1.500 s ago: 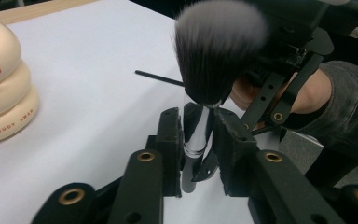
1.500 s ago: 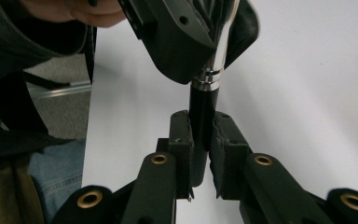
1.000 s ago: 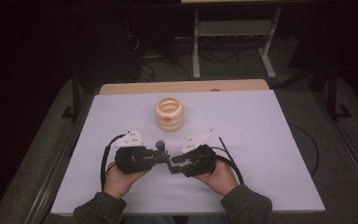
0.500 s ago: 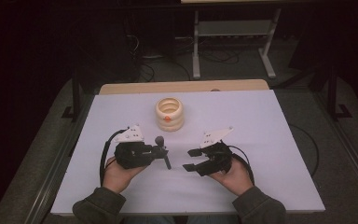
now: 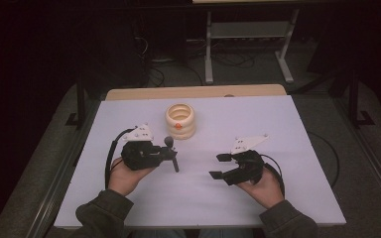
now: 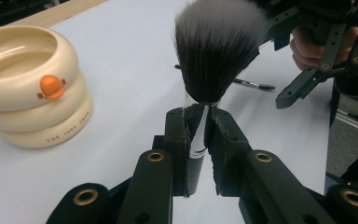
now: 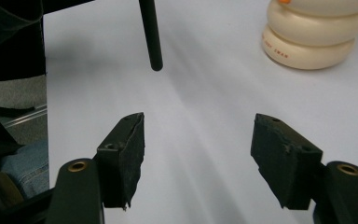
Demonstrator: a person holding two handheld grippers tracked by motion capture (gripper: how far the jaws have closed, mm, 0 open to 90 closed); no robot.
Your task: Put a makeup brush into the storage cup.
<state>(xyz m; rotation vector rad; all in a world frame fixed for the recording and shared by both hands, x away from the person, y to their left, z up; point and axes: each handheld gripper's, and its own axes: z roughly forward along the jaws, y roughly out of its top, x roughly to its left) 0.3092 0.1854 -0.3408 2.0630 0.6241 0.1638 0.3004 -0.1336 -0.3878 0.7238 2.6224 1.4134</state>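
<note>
Brush [image 6: 216,51] in left tongs [image 6: 198,126], table-centre

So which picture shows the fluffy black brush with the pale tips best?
The left gripper view: the fluffy black brush with pale tips is close, clamped by the left gripper. The high view shows it tiny; the right gripper view shows just its black handle.

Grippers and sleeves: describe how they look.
Both are black: left gripper, right gripper. Each carries a pale three-cornered plate on top, trails a looping black cable, and has brass-ringed holes on its arms and rough dark jaw pads. The sleeves are dark olive-grey.
</note>
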